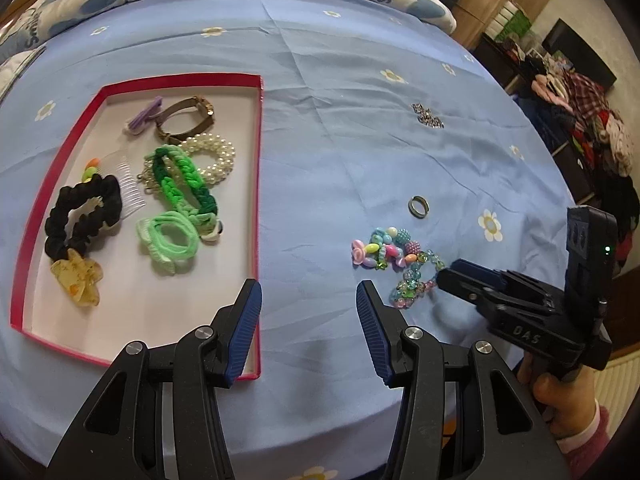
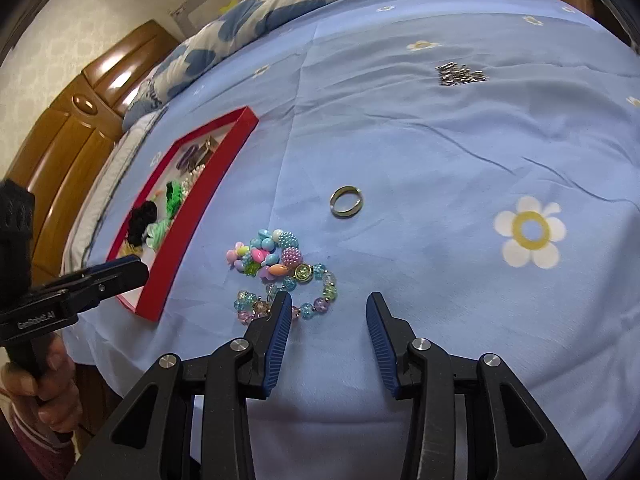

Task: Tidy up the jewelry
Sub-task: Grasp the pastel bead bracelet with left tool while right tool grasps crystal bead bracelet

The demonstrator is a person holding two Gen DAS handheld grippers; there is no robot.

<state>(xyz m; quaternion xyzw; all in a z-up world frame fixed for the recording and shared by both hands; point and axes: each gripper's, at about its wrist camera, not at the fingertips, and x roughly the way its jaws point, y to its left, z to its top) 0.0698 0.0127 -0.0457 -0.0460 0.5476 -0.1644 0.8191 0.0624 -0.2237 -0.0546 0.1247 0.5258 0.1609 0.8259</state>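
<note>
Both grippers are hovering over the bed (image 2: 440, 140), fingers parted and gripping nothing. The red tray (image 1: 259, 200) is already holding hair ties, a comb and bracelets. Three items are lying outside it on the sheet: the bead bracelets (image 2: 280, 276), the ring (image 2: 346, 201) and a small sparkly piece (image 2: 460, 74).

In the right wrist view, the right gripper (image 2: 328, 332) is sitting just beside the bead bracelets; they are lying at about 11 o'clock from the fingertip gap, with the left finger (image 2: 280, 332) overlapping their near edge. The cluster's long axis is running roughly 10 to 4 o'clock. The ring is lying at 12 o'clock, farther off.

In the left wrist view, the left gripper (image 1: 309, 320) is pointing at bare sheet beside the tray's right wall, and the bracelets are lying at 2 o'clock.

Judgement: the right gripper is nearer; a slight shift toward 11 o'clock would centre the beads between its fingers.
</note>
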